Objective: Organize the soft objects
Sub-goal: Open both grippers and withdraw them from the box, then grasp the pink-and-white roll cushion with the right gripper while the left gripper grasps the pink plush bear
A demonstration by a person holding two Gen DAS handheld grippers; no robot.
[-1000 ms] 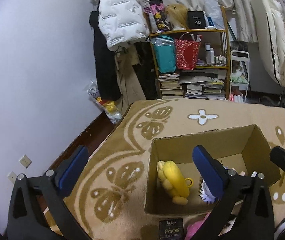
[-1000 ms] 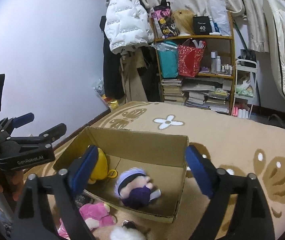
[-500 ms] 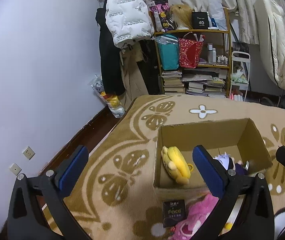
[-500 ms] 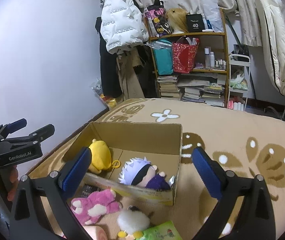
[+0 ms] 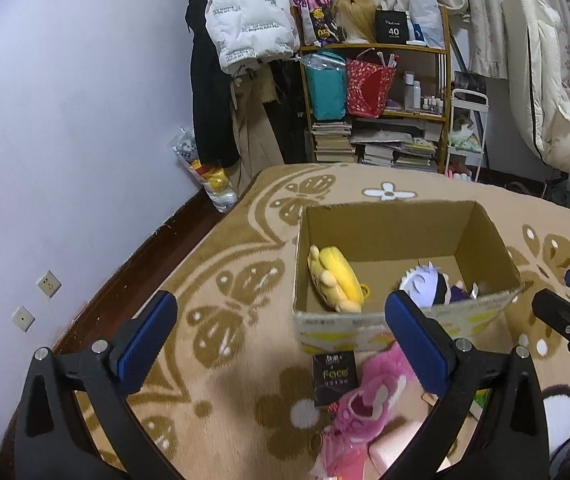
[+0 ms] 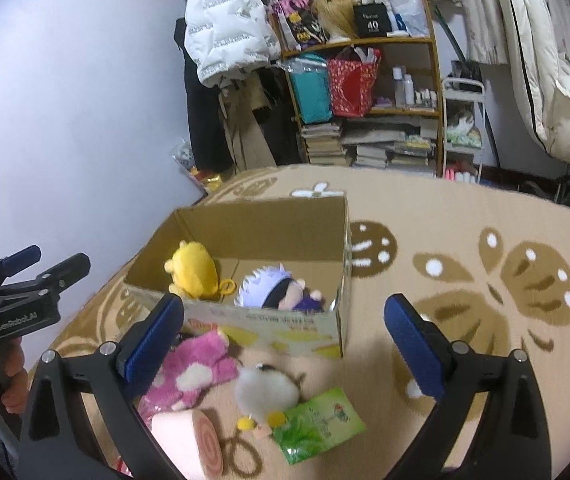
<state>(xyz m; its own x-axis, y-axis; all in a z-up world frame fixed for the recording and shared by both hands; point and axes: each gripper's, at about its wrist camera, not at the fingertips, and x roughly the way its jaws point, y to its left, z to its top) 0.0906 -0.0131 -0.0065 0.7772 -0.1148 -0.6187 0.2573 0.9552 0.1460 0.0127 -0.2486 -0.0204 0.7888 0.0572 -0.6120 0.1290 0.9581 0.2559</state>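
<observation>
Both my left gripper (image 5: 281,340) and right gripper (image 6: 285,334) are spread apart and empty above the carpet (image 6: 465,248). The yellow plush (image 6: 195,270) and the white-haired doll (image 6: 275,286) lie in the cardboard box (image 6: 269,326); the pink plush (image 6: 193,372) and the white fluffy toy (image 6: 265,390) lie just before it. I should lower the right gripper over the white fluffy toy and pinch its body, not the small yellow parts.

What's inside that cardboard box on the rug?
Inside the cardboard box lie a yellow plush and a white-haired doll. The box's near wall hides the floor under them, so anything smaller there cannot be seen.
</observation>
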